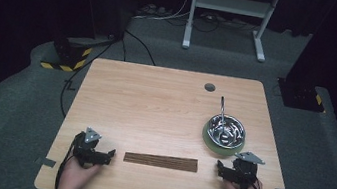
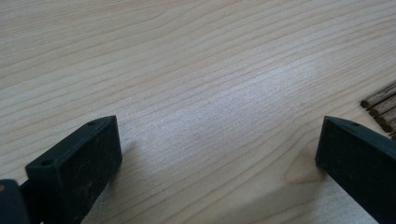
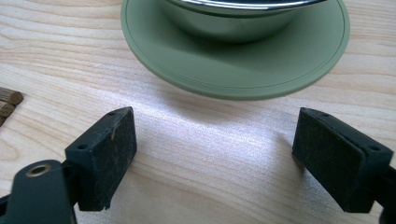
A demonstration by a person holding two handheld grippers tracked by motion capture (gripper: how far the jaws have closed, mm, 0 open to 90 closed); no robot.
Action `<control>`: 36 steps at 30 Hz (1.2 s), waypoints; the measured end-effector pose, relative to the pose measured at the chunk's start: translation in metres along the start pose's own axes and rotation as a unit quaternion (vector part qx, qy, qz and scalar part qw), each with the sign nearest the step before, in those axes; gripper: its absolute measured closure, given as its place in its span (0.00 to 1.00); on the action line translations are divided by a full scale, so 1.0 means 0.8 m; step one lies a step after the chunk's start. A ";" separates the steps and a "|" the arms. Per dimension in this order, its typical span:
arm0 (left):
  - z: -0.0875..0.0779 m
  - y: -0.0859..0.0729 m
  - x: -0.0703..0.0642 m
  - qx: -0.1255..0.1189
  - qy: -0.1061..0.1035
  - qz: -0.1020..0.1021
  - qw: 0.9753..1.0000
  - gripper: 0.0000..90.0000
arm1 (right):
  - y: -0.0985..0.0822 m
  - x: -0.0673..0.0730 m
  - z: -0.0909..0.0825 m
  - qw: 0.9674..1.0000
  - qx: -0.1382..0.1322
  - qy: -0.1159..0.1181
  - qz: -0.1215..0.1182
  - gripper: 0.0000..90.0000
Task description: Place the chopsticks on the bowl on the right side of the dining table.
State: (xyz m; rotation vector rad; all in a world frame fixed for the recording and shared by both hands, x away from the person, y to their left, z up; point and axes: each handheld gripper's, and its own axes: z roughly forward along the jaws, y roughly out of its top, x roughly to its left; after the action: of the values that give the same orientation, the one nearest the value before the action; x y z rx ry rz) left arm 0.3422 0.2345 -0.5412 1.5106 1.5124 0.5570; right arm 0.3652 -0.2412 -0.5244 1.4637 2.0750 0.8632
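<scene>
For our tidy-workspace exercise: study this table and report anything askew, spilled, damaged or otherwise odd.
Nothing stands out. The brown sticks lie in a neat row, the steel bowl sits upright on its green plate, a utensil leans inside, and nothing has spilled on the table.

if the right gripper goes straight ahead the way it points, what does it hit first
Most likely the green plate under the steel bowl. It lies straight ahead of the open right gripper, with bare table between them; how near is hard to judge.

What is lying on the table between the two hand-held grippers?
A flat row of brown wooden sticks lies between the left gripper and the right gripper, seen in the high view.
</scene>
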 end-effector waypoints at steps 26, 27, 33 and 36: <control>0.001 0.000 -0.002 -0.007 0.010 -0.006 1.000 0.01 | 0.004 0.010 -0.009 0.997 0.000 0.054 -0.062 0.44; 0.001 0.000 -0.001 -0.006 0.010 -0.005 1.000 0.01 | 0.006 0.014 -0.010 0.996 -0.004 0.056 -0.064 0.45; 0.001 0.000 -0.003 -0.010 0.011 -0.015 1.000 0.01 | 0.020 0.030 -0.016 0.993 -0.010 0.088 -0.079 0.52; 0.001 0.000 -0.003 -0.009 0.010 -0.015 1.000 0.00 | 0.030 0.044 -0.017 0.990 -0.009 0.109 -0.092 0.57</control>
State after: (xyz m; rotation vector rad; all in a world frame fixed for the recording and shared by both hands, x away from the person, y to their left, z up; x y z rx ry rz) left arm 0.3426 0.2323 -0.5412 1.4697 1.5390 0.5687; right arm 0.3603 -0.2051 -0.4979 1.1905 2.3109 1.0031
